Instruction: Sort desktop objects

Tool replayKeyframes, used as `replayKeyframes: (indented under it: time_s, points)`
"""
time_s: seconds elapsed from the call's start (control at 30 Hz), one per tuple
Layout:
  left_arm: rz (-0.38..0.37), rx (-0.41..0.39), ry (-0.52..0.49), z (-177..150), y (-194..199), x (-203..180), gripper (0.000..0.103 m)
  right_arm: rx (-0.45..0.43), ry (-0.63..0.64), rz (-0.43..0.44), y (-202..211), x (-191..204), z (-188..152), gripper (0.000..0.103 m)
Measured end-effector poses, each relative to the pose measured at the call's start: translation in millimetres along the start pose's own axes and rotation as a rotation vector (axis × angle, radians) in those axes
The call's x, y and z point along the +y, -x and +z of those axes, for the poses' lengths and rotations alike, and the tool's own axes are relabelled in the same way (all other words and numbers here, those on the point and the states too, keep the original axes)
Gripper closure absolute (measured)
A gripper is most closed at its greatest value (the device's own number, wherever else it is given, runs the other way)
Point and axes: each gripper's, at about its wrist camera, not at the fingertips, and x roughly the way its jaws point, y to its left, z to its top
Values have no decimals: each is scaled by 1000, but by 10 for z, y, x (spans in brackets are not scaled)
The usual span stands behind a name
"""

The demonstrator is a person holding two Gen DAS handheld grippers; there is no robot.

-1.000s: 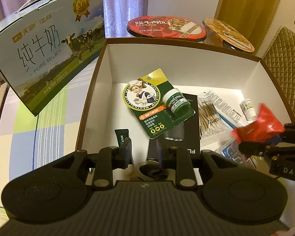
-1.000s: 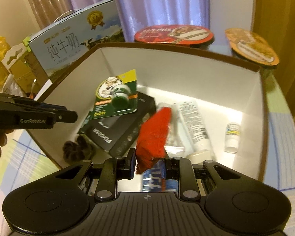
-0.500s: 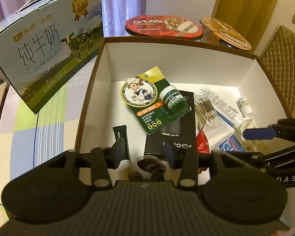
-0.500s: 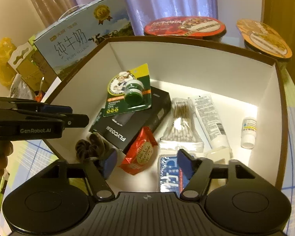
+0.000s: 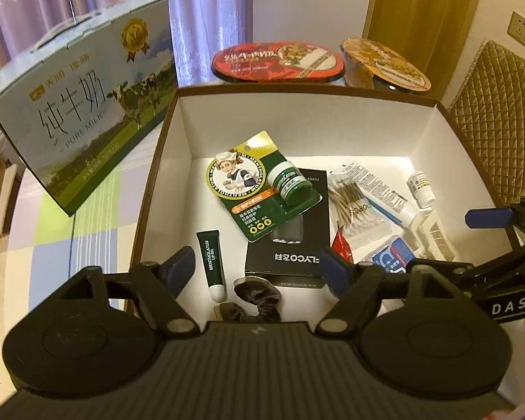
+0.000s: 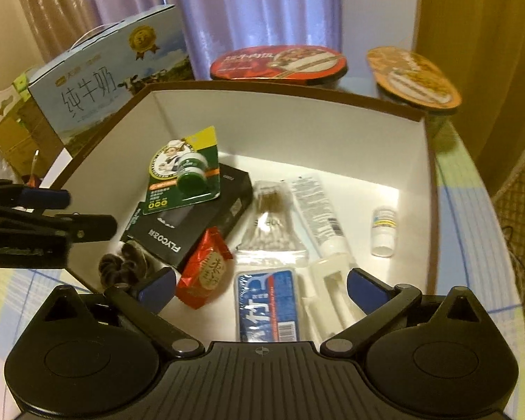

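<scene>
A white box with a brown rim [image 5: 297, 122] [image 6: 297, 122] holds the sorted items. My left gripper [image 5: 257, 269] hangs over its near left corner, jaws opening with nothing between them. Below it lie a green tube [image 5: 211, 255], a dark scrunchie [image 5: 259, 295] and a black FLYCO box [image 5: 290, 255]. My right gripper [image 6: 262, 283] is opening wide over the near right part, empty. A red packet [image 6: 204, 273] lies loose beside a blue pack [image 6: 267, 304]. A green lip-balm card [image 6: 183, 175] rests on the black box.
Cotton swabs [image 6: 273, 220], a white tube [image 6: 316, 210] and a small bottle [image 6: 383, 231] lie in the box. A milk carton [image 5: 80, 122] stands to the left. Two noodle bowls [image 5: 280, 61] [image 5: 385, 66] stand behind, and a quilted chair [image 5: 500, 112] is at the right.
My right gripper let go of the red packet, which dropped into the box, and its jaws spread wide. My left jaws opened above the scrunchie and rose a little.
</scene>
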Motion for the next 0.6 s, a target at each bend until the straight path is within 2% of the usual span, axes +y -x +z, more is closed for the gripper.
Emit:
replayKeyframes:
  time_s: [0.13,0.47,0.6]
  points:
    - [18,-32,-5,-12,145,-30,16,-32,6,-25,122,19,-54,2]
    - [82,-80,-26,-67,407,-111,8,-63,-24,-60,355,67,-165,2]
    - [78,-88,-14,-99,513,-112,4,-82,-20,-66,458,93,-206,2]
